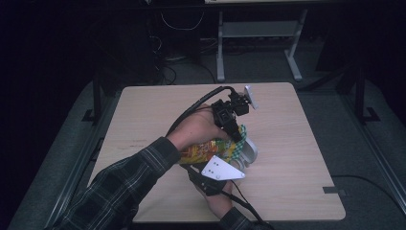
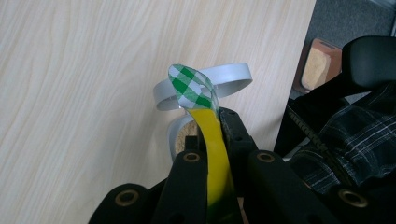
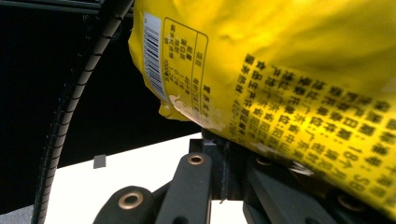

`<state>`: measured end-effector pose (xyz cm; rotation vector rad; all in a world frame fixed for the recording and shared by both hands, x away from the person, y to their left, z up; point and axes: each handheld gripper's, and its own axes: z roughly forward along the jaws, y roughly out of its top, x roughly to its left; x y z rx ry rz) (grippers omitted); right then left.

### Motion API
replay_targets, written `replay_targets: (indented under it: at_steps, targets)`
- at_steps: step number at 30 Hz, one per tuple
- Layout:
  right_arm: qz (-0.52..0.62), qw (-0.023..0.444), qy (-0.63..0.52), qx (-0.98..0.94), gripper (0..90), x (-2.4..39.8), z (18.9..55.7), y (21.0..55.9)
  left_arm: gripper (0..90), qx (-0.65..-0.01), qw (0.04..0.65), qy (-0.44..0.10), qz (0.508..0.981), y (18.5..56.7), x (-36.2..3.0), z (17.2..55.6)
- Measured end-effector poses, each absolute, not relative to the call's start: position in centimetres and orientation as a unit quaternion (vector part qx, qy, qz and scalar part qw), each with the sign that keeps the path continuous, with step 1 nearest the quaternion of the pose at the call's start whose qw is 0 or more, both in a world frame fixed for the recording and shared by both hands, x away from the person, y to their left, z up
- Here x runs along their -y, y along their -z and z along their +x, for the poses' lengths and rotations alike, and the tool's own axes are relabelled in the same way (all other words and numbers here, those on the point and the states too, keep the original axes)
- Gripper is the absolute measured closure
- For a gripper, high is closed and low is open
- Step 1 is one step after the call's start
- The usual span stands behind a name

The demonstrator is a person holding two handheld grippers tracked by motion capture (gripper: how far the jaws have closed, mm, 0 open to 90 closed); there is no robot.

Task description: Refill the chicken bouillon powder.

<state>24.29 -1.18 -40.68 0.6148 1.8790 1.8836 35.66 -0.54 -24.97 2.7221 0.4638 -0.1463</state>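
A yellow snack bag [image 1: 203, 151] with a green-and-white checked end [image 1: 238, 142] is held above the wooden table [image 1: 287, 124] between both grippers. My left gripper [image 1: 235, 135] reaches in from the far side. In the left gripper view it [image 2: 212, 130] is shut on the bag's thin edge [image 2: 212, 140], just below the checked end [image 2: 191, 86]. My right gripper [image 1: 213, 160], with a grey plate [image 1: 221, 170] on top, comes from the near side. In the right gripper view it [image 3: 217, 144] looks shut on the lower seam of the bag [image 3: 289, 70], which carries a barcode and black print.
A grey roll [image 1: 249, 153] with a loose loop of strip [image 2: 229, 77] lies on the table right under the bag. A plaid sleeve [image 1: 119, 187] crosses the front left. Desk legs [image 1: 220, 48] stand on the floor beyond the table.
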Motion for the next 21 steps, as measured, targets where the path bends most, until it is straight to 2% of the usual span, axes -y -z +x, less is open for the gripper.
replay_targets:
  at_steps: [8, 21]
  targets:
    - [0.222, 0.203, -0.682, -0.667, 90.0, 1.13, 24.19, 40.54, 85.0, -0.162, 0.185, 0.048, 0.968, 24.97, 0.70, 35.70]
    - [0.226, 0.196, -0.686, -0.663, 90.0, 1.27, 24.23, 40.70, 88.2, -0.166, 0.171, 0.051, 0.970, 25.26, 1.43, 35.70]
